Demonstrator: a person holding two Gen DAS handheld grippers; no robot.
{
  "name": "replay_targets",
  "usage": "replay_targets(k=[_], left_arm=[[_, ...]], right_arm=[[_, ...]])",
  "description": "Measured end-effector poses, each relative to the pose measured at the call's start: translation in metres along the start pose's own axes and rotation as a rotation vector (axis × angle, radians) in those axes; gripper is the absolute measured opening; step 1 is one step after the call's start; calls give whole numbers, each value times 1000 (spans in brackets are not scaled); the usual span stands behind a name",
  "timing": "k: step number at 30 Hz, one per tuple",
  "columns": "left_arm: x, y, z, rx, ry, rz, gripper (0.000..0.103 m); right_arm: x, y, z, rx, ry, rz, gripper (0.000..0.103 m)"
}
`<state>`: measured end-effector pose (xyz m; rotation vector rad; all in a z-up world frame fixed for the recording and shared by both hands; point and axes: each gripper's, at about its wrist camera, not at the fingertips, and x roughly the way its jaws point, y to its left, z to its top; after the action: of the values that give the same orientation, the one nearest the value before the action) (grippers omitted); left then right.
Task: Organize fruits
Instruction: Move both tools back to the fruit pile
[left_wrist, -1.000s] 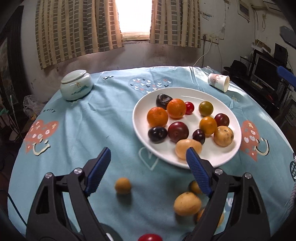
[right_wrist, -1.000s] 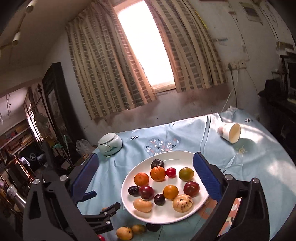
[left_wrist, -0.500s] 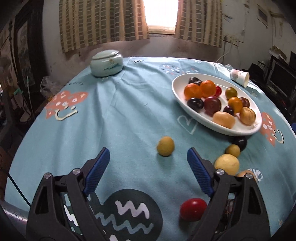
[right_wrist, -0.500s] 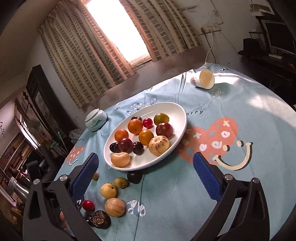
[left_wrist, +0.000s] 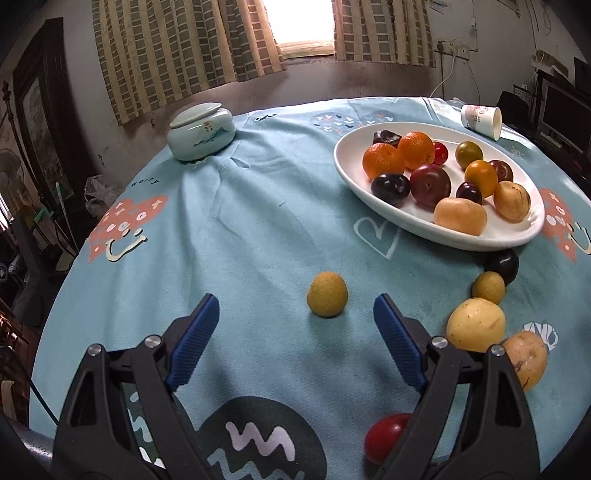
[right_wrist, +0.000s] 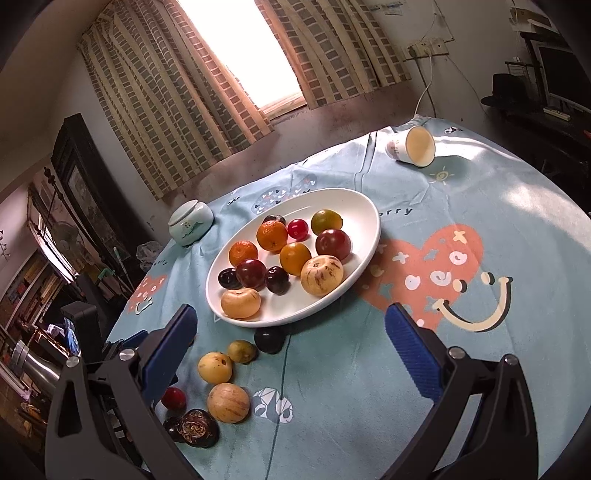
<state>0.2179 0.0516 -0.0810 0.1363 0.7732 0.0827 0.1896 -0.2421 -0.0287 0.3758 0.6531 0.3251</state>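
Now my left gripper (left_wrist: 291, 317) hangs wide apart, holding nothing, near one small round yellow fruit (left_wrist: 327, 298). Farther right, the white plate (left_wrist: 417, 221) holds eleven fruits. My right gripper (right_wrist: 291, 325) also gapes, with nothing inside.

One white plate (right_wrist: 364, 206) holding twelve fruits; seven loose fruits on the tablecloth (right_wrist: 369, 369), near the plate; one lidded ceramic jar (right_wrist: 190, 221), far left; one tipped paper cup (right_wrist: 412, 144), far right.

plate (left_wrist: 424, 225) – on table | loose fruits (left_wrist: 475, 324) – before it | jar (left_wrist: 201, 133) – behind-left
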Motion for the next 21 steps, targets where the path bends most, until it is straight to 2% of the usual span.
replay_targets(k=[11,17,21], left_arm=[[23,2,10,-41,63,-11,87],[28,-4,11,-13,82,1,87],[23,-11,11,21,59,15,87]], right_arm=[[13,2,-8,-22,53,-40,102],[24,4,-13,-39,104,-60,102],[29,8,-18,-59,124,-62,102]])
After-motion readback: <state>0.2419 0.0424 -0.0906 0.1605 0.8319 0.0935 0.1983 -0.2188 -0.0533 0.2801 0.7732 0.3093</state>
